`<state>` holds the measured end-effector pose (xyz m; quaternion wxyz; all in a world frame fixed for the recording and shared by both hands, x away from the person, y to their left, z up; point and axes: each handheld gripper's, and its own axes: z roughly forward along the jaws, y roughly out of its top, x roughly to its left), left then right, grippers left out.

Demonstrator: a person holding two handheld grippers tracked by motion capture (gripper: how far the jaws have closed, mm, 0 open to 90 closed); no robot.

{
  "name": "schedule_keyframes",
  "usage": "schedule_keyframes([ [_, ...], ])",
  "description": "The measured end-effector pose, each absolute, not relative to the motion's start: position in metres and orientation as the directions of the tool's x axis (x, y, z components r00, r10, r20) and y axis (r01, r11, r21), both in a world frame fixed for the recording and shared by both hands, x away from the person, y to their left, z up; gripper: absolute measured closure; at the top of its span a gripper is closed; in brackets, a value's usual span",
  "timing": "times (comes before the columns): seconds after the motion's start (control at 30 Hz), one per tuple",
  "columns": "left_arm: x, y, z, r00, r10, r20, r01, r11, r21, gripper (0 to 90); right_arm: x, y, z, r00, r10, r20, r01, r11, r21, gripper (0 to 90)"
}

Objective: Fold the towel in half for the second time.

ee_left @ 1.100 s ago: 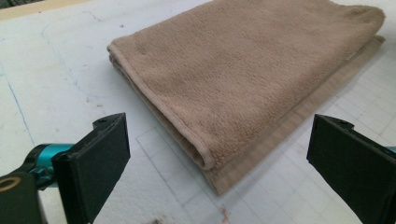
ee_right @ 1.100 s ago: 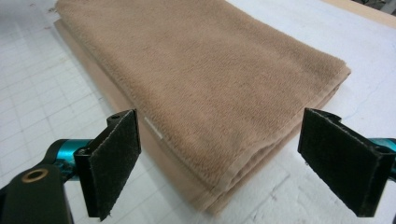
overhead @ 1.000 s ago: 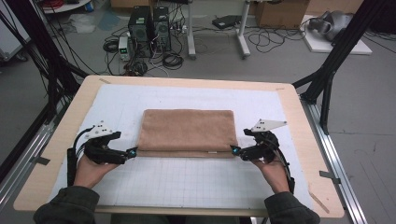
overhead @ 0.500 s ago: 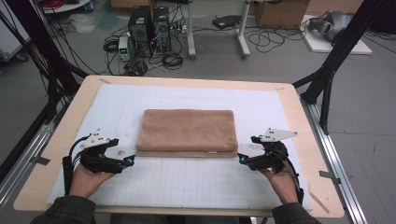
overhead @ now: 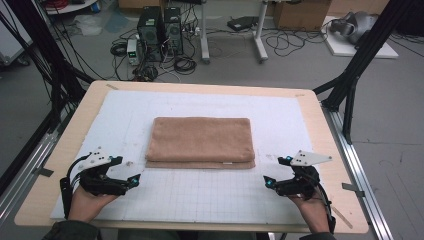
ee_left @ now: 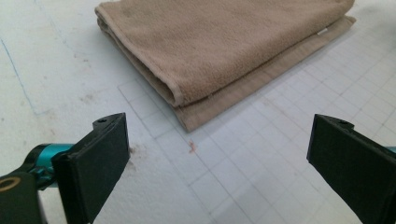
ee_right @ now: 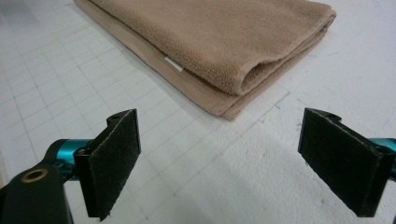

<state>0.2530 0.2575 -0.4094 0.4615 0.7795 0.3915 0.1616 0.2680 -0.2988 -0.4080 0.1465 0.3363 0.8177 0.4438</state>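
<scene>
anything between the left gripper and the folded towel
Nothing: only bare white gridded mat lies between the open left gripper and the towel, seen in the left gripper view.

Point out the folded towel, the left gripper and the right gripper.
folded towel [overhead: 201, 140]: high view, middle of its top layer.
left gripper [overhead: 136, 179]: high view, between its fingertips.
right gripper [overhead: 268, 182]: high view, between its fingertips.

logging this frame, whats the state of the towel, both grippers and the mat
towel: folded flat in layers, lying on the mat, nothing touching it
left gripper: open, empty, apart from the towel's near left corner
right gripper: open, empty, apart from the towel's near right corner
mat: lying flat on the table, white with a grid, some small stains
</scene>
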Motion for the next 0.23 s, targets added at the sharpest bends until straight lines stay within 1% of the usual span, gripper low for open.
schedule_keyframes([
  [0.23,0.2464,0.2610,-0.4144,0.634,0.764,-0.123,0.467,-0.251,0.848,6.4,0.2628,-0.3008,-0.4167,-0.726,0.683,0.077,0.433,0.368,0.823,12.1],
])
